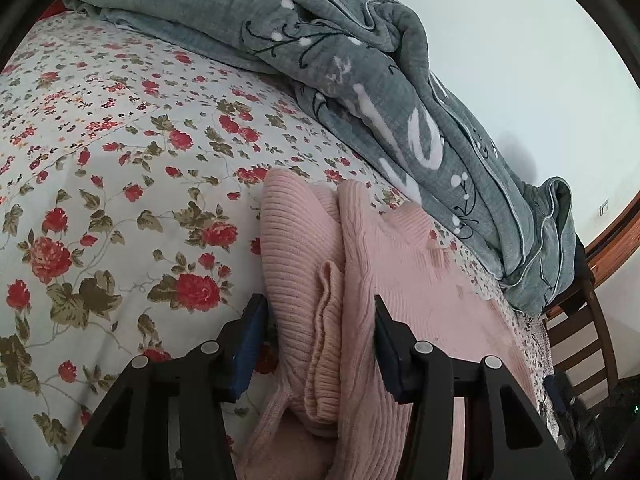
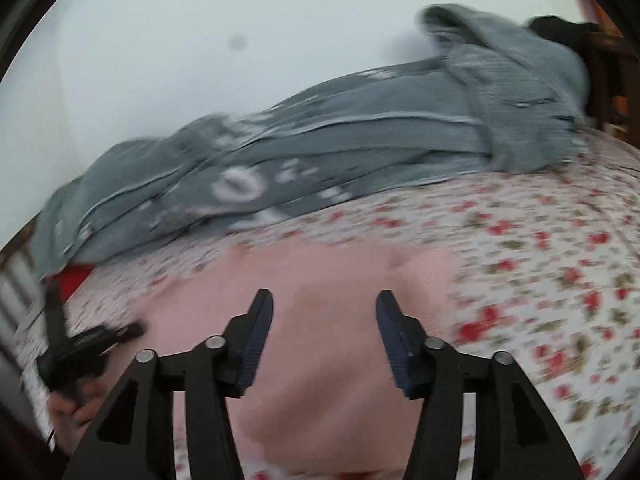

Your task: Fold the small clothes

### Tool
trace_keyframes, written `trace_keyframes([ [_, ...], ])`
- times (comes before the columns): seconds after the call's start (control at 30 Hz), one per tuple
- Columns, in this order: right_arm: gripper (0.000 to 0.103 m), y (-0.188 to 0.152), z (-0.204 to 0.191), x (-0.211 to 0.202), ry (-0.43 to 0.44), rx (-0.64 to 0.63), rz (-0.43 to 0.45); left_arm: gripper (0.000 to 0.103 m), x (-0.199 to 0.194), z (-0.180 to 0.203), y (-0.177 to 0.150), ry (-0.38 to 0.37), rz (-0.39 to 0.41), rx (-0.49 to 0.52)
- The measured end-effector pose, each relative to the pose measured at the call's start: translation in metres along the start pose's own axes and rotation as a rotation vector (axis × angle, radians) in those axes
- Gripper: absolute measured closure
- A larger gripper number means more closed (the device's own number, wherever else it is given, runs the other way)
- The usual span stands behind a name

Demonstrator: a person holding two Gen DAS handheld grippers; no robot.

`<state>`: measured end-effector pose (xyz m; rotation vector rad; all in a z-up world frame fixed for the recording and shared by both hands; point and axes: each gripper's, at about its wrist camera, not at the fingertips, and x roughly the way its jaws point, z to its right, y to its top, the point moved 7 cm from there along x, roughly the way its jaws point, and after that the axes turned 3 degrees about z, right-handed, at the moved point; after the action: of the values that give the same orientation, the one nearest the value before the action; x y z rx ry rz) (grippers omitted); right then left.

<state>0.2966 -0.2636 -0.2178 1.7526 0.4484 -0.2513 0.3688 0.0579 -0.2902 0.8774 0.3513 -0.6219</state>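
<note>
A pink ribbed knit sweater (image 1: 384, 264) lies bunched on the floral bedsheet (image 1: 120, 168). My left gripper (image 1: 320, 312) is open, its two fingers either side of a raised fold of the sweater near a cuff; the pads do not press on it. In the blurred right wrist view the same sweater (image 2: 320, 280) lies spread flat on the sheet (image 2: 540, 260). My right gripper (image 2: 324, 312) is open and empty above it. The left gripper (image 2: 80, 344) shows at that view's left edge, held in a hand.
A grey-green quilt (image 1: 360, 80) with white and black print is heaped along the far side of the bed against a pale wall; it also shows in the right wrist view (image 2: 320, 140). A wooden chair (image 1: 580, 332) stands by the bed's end.
</note>
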Motion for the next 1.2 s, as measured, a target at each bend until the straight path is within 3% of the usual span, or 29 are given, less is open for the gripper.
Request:
trace_keyframes([
  [0.2,0.05,-0.037,-0.058,0.039,0.031,-0.09,-0.112,0.053,0.001,0.001,0.0,0.002,-0.006,0.012],
  [0.3,0.054,-0.054,-0.06,0.063,-0.124,-0.176,-0.179,0.052,0.001,0.001,0.0,-0.005,-0.009,0.011],
  [0.8,0.052,-0.07,-0.068,0.037,-0.155,-0.251,-0.183,0.048,0.003,0.006,-0.001,0.013,-0.014,0.058],
  [1.2,0.05,-0.083,-0.064,0.022,-0.144,-0.205,-0.207,0.046,0.003,0.007,-0.002,0.006,-0.015,0.057],
])
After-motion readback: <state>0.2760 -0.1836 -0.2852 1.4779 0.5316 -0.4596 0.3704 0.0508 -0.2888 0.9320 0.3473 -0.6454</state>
